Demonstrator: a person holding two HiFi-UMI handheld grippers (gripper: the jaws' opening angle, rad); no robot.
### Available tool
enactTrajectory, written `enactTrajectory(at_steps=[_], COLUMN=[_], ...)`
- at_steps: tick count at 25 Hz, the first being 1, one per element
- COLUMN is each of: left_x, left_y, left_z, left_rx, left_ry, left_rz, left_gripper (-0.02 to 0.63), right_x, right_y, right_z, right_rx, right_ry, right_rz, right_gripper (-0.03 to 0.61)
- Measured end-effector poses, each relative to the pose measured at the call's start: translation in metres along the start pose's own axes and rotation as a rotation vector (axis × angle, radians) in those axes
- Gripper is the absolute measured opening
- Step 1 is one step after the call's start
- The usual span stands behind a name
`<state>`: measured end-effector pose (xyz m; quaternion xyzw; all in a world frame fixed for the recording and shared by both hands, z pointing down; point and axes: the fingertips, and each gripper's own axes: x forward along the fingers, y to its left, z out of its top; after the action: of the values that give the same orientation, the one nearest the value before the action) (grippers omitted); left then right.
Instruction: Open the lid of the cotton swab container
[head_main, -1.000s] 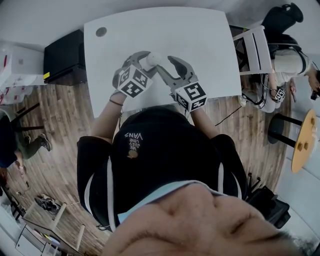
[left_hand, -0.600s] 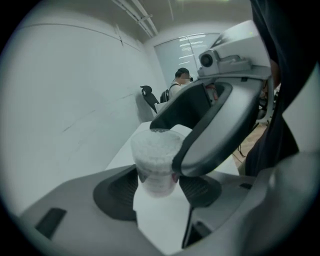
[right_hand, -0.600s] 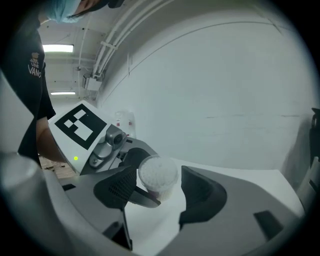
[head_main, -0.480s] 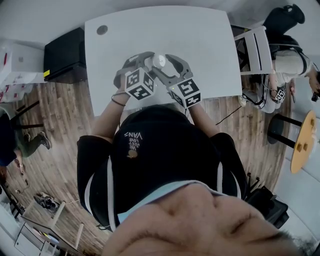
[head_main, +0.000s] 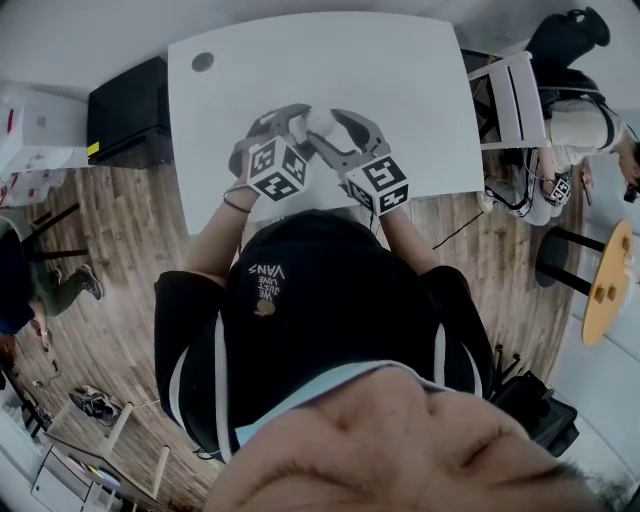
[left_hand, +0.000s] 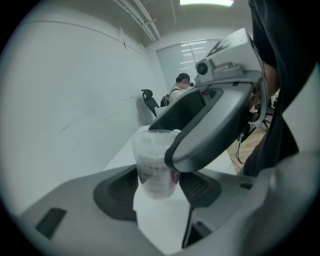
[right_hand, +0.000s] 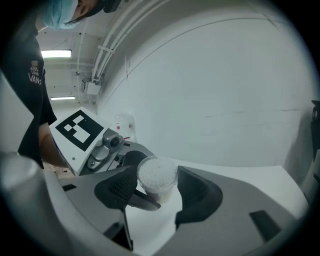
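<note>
Our left gripper (left_hand: 159, 191) is clamped on the lower body of the cotton swab container (left_hand: 150, 155), whose long axis runs near upright over the table (head_main: 400, 80). Our right gripper (right_hand: 157, 194) has just been opening and stands wide. The container's top (swab heads showing) sits at twelve o'clock between its pads, untouched, so we judge this hand better placed for the lid.

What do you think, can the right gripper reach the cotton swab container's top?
Probably yes: the right gripper, whose jaws have just been opening, straddles the top of the cotton swab container, unobstructed; the left gripper clamps its body.
</note>
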<state>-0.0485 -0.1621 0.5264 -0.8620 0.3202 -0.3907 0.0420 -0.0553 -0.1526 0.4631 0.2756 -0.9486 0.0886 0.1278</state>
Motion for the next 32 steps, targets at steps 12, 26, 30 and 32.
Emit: enactTrajectory(at_steps=[12,26,30,32], left_x=[-0.002,-0.002,-0.002,-0.003], left_y=[0.003,0.005,0.003,0.003], left_z=[0.004,-0.004,0.001,0.003], left_rx=[-0.067,-0.14,-0.15,-0.153], left_ry=[-0.058,-0.054,-0.067,-0.075], left_rz=[-0.007,-0.007,-0.009,-0.012], left_gripper=[0.259,0.259,0.259,0.259], right_x=[-0.009,-0.048,-0.053,-0.053], right_y=[-0.011,-0.073,-0.087,-0.091], right_z=[0.015,0.024,0.01,0.005], right_rx=[0.163,0.155,0.147,0.156], right_ry=[-0.086,-0.138,-0.096,-0.083], right_rz=[0.016,-0.224,-0.285,-0.298], right_gripper=[0.256,0.256,0.256,0.255])
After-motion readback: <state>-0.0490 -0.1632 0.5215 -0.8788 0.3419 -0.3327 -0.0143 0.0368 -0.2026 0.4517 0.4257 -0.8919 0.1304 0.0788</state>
